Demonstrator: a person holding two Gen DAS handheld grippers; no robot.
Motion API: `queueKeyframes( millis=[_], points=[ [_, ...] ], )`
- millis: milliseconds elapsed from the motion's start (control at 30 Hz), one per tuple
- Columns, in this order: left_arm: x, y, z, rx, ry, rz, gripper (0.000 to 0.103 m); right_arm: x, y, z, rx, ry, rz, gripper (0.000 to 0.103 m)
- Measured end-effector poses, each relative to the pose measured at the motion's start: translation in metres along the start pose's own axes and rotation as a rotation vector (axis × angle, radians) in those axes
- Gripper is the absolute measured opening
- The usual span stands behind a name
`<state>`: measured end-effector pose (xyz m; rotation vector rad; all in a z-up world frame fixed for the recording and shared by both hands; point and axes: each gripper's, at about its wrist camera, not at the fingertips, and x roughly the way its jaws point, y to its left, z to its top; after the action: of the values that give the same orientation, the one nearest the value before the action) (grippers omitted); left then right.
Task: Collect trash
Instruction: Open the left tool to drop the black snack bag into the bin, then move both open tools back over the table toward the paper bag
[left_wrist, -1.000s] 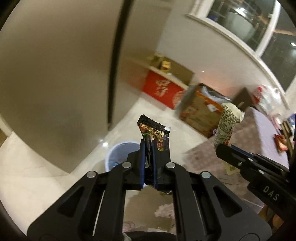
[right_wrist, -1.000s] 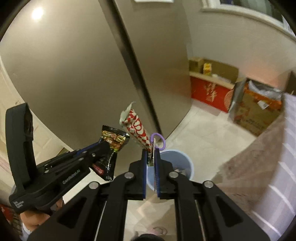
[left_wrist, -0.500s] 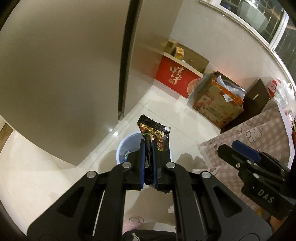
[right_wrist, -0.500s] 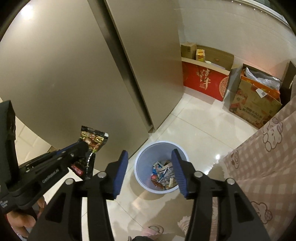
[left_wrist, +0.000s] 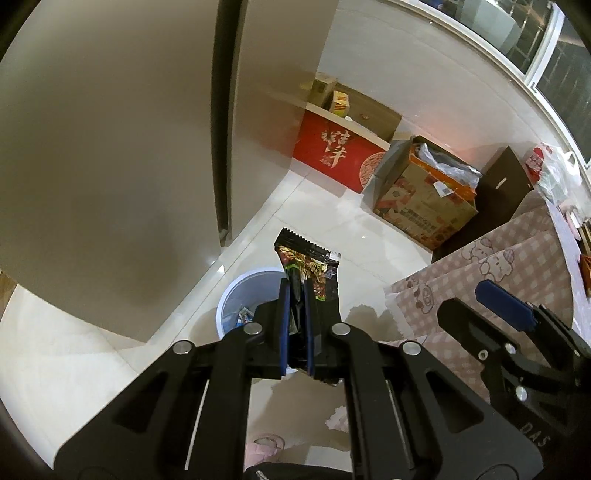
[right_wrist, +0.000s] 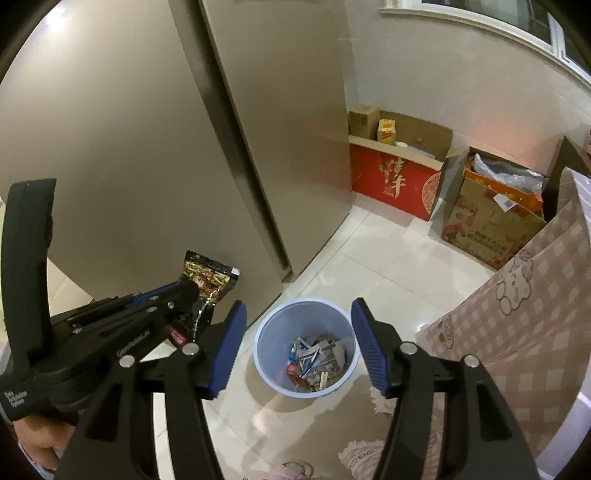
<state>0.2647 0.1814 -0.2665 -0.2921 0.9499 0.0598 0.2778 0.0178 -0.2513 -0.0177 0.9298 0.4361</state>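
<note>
My left gripper (left_wrist: 295, 291) is shut on a dark snack wrapper (left_wrist: 308, 260) and holds it upright above the rim of a pale blue trash bin (left_wrist: 236, 295) on the floor. The wrapper also shows in the right wrist view (right_wrist: 207, 280), left of the bin (right_wrist: 306, 347). My right gripper (right_wrist: 295, 328) is open and empty, its jaws wide apart directly above the bin, which holds several wrappers (right_wrist: 316, 360). The right gripper also shows in the left wrist view (left_wrist: 506, 314), at the right.
A tall grey fridge (right_wrist: 184, 147) stands left of the bin. A red box (right_wrist: 395, 184) and a cardboard box (right_wrist: 491, 221) sit against the far wall. A pink checked tablecloth (right_wrist: 524, 314) hangs at the right. White tile floor surrounds the bin.
My right gripper opened and the red-and-white wrapper it held is gone from its jaws. Both grippers tilted down toward the bin. My left gripper still holds its wrapper.
</note>
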Motion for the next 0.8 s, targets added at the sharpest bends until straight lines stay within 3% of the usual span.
queueKeyframes(
  millis=[233,300,333,400,533,800],
  points=[
    [-0.003,-0.008,0.013,0.002,-0.017,0.005,0.009,-0.015,-0.007,0.004,0.015,-0.060,-0.013,0.064],
    [-0.007,-0.010,0.013,-0.003,-0.030,0.033,0.039,-0.017,-0.009,0.005,0.020,-0.066,-0.018,0.064],
    [-0.011,-0.011,0.013,-0.003,-0.050,0.045,0.074,-0.019,-0.010,0.004,0.022,-0.070,-0.022,0.064],
    [-0.025,-0.014,0.009,0.019,-0.128,0.090,0.075,-0.021,-0.010,0.004,0.024,-0.071,-0.020,0.064],
    [-0.036,-0.022,0.007,0.072,-0.135,0.129,0.076,-0.026,-0.010,0.002,0.022,-0.067,-0.018,0.064],
    [-0.072,-0.034,0.003,0.076,-0.177,0.104,0.076,-0.060,-0.004,0.000,0.007,-0.102,-0.013,0.064]
  ],
)
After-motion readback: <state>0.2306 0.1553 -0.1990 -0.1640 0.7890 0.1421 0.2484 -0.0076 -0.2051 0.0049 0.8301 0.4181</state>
